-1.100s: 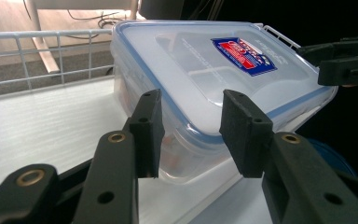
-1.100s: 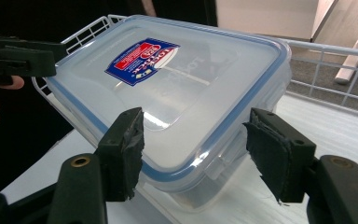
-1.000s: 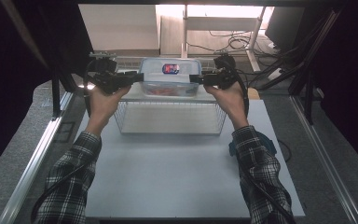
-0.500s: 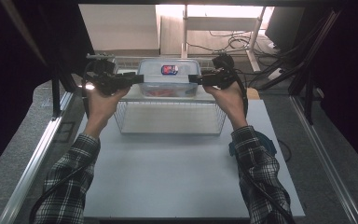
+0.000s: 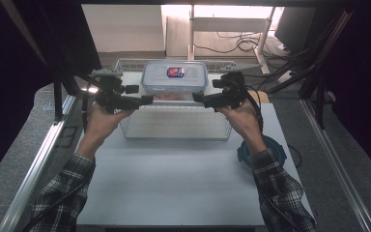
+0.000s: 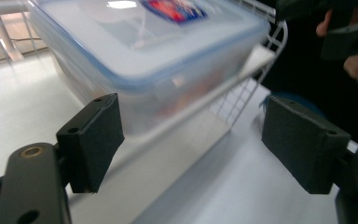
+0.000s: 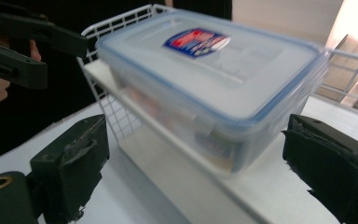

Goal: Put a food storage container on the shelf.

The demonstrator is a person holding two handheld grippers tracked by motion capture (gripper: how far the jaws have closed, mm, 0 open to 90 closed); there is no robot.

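A clear food box with a blue-rimmed lid and a red-and-blue label (image 5: 175, 79) (image 6: 154, 46) (image 7: 214, 70) rests on a white shelf across the top of a white wire basket (image 5: 174, 138). My left gripper (image 5: 147, 100) (image 6: 200, 140) hangs just off the box's left side. My right gripper (image 5: 198, 98) (image 7: 200, 163) hangs just off its right side. Both point inward at the box. Their jaws have just been opening and now stand wide, with nothing pressed between the pads. The box's corner lies beyond the pads in each gripper view.
The basket stands at the far middle of a white tabletop (image 5: 174, 183). A round blue lid (image 5: 251, 150) lies on the table under the right forearm. Metal rails run along both table sides. Cables and a chair base lie beyond the far edge.
Both grippers have opened their jaws and drawn outward, away from the box's sides. The box stays on the basket's shelf.
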